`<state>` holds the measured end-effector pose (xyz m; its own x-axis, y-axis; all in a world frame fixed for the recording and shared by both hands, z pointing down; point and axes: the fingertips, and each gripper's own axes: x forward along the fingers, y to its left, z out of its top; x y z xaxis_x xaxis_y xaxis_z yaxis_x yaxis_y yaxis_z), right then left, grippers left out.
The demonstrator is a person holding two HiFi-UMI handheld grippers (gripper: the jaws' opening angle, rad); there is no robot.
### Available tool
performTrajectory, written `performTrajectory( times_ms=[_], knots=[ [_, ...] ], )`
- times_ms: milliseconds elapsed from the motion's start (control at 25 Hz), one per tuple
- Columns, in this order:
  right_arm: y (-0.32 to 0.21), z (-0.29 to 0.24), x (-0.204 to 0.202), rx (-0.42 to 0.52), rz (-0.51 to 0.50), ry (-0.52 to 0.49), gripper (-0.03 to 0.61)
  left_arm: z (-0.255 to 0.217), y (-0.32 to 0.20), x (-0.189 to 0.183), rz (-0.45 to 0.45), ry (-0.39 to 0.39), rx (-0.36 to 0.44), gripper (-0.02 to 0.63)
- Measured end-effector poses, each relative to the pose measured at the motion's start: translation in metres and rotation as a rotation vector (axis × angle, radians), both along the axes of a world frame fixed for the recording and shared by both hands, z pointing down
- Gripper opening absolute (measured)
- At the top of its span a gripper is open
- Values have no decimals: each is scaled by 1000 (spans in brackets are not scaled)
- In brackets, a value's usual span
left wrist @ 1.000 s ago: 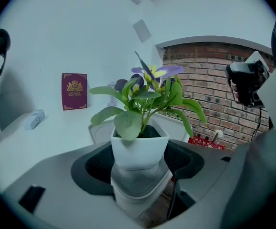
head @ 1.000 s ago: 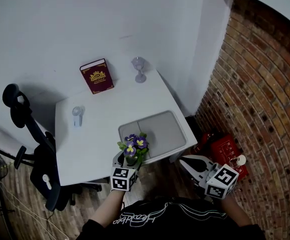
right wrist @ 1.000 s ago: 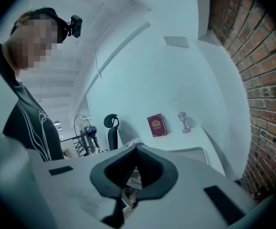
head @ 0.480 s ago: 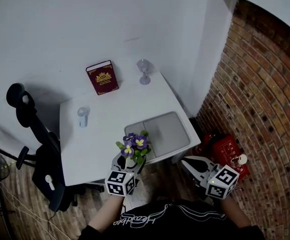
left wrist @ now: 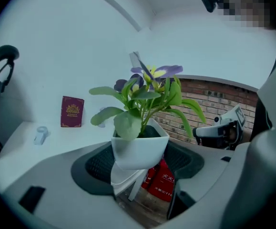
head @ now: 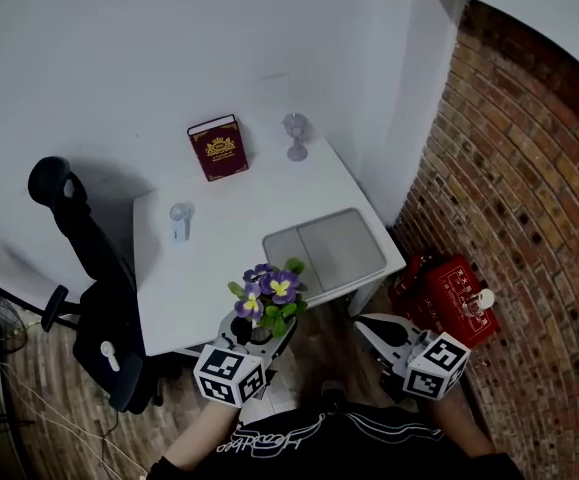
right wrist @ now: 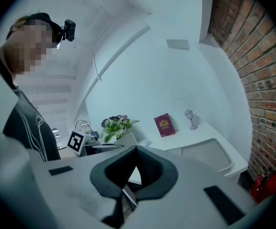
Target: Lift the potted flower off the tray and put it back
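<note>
Left gripper (left wrist: 138,165): wide jaws clamp the white-potted purple flower plant (left wrist: 140,142), airborne.
Right gripper (right wrist: 134,162): jaws together, holding nothing.
Grey rectangular tray (head: 324,251): on white table (head: 209,273).

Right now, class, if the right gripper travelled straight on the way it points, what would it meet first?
Probably the near edge of the white table, beside the grey tray; the right gripper, jaws together, points there. Depth is unclear, so only likely.

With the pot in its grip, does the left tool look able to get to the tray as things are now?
Probably yes. The left tool holds the pot near the front edge of the table. The tray lies bare close by, and nothing stands between them.
</note>
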<state>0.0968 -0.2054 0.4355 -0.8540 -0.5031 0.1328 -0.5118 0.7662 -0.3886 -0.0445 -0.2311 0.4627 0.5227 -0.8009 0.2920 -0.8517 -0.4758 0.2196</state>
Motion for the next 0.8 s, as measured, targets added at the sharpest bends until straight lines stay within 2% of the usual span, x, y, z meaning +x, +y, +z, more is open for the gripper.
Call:
performTrajectory(
  times_ms=[440, 800],
  knots=[
    [67, 2, -32, 4, 7, -17, 2, -23, 77, -19, 56, 51, 28, 342],
    [102, 6, -45, 2, 35, -29, 2, -23, 109, -30, 89, 52, 32, 343]
  ],
)
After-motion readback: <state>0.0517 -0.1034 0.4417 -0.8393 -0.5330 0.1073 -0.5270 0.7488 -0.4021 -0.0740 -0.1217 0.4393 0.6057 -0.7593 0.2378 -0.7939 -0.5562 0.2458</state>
